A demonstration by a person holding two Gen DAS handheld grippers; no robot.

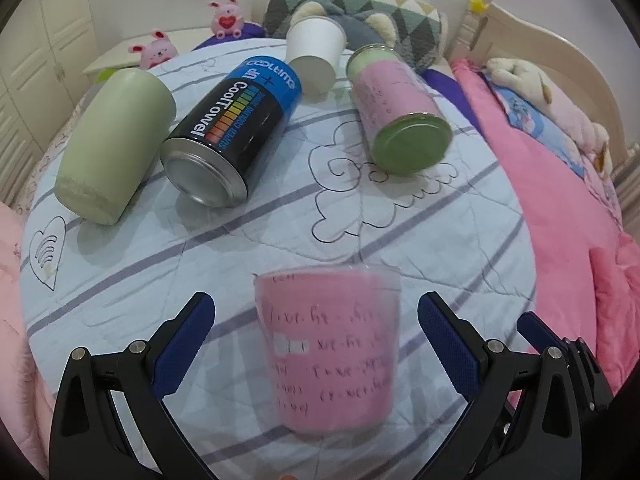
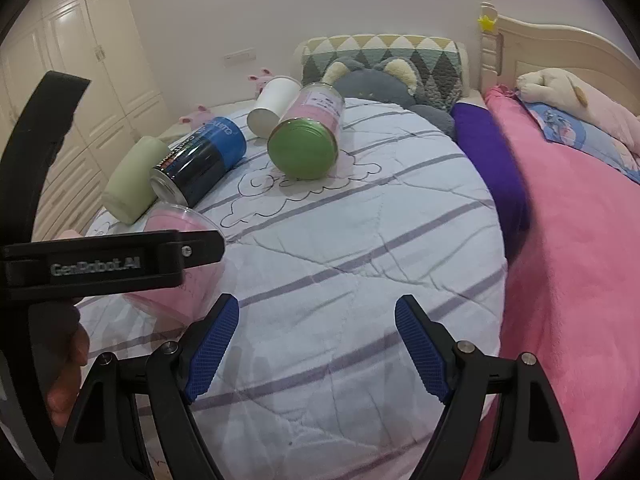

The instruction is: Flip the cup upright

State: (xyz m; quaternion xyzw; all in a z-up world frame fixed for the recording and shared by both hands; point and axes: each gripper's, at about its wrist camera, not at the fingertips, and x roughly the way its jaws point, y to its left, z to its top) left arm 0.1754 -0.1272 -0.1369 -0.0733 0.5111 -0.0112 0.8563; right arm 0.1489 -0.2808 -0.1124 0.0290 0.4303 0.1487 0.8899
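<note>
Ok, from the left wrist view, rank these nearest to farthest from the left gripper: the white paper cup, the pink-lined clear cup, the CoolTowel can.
1. The pink-lined clear cup, standing between the open fingers of the left gripper, untouched.
2. The CoolTowel can, lying on its side, ahead and to the left.
3. The white paper cup, on its side at the far end, near the pillows.

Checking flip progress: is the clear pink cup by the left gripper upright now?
Upright: the pink cup stands with its wide rim on top, narrow base on the quilt.
</note>
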